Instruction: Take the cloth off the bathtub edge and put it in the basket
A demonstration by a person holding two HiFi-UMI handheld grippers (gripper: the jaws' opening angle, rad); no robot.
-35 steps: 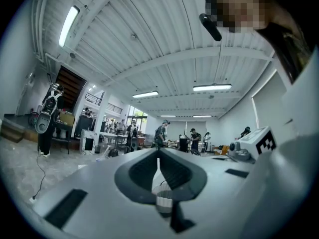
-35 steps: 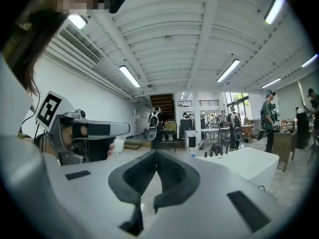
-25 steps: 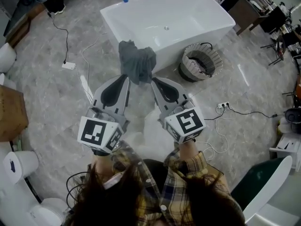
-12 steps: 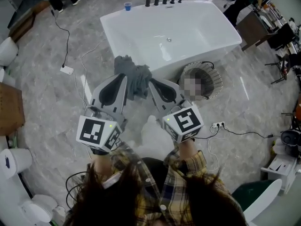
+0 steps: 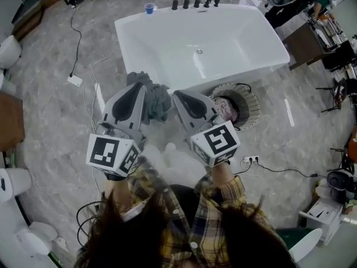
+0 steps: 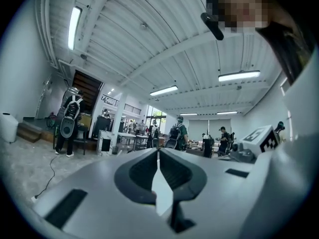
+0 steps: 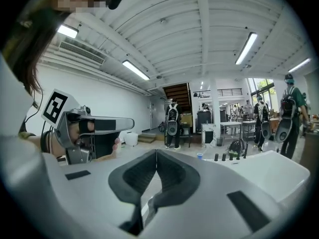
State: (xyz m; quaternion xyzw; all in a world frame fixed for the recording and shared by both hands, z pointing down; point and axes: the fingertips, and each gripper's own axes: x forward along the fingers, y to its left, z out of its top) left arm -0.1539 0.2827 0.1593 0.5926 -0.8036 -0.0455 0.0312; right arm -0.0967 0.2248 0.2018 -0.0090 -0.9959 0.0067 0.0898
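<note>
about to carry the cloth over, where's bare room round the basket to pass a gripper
Bare floor lies between the basket and the power strip, and to the basket's right. Crowded: the bathtub borders its far side, the right gripper its left.

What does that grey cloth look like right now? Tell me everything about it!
The cloth is dark grey, soft-looking fabric, scrunched into a wrinkly bundle. It is off the bathtub edge, held up over the floor by the tub's near corner. It bunches between the tips of the left gripper and right gripper, whose closed jaws seem to pinch it from both sides. It is not in the basket yet; that stands to its right.
</note>
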